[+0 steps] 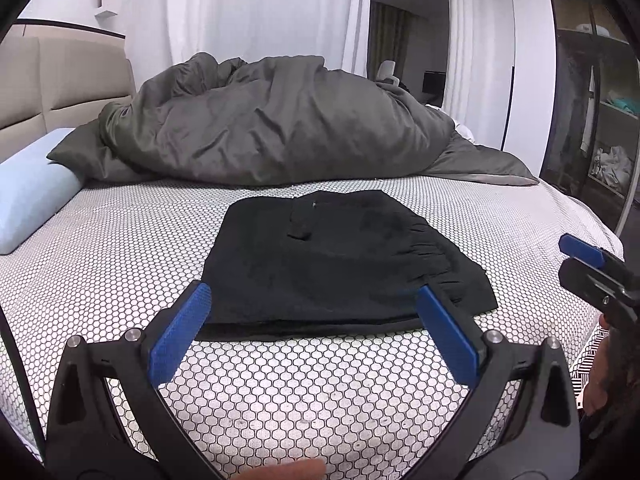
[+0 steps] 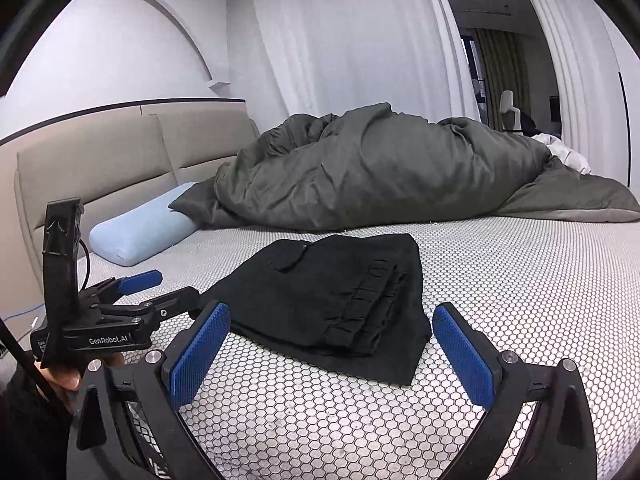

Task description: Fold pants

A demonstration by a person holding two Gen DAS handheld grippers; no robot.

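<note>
The black pants (image 1: 340, 264) lie folded into a compact stack on the hexagon-patterned bed sheet (image 1: 120, 248). Just short of the pants, the left gripper (image 1: 314, 300) hovers with jaws apart and empty; the right gripper (image 2: 330, 324) likewise. Beyond the pants a rumpled grey duvet (image 1: 272, 120) is heaped, with a pale blue pillow (image 1: 28, 196) beside it.

A bed (image 1: 120, 248) with a honeycomb-patterned sheet holds folded black pants (image 1: 340, 264) near, a rumpled grey duvet (image 1: 280, 120) far, a pale blue pillow (image 1: 32, 196) left.
</note>
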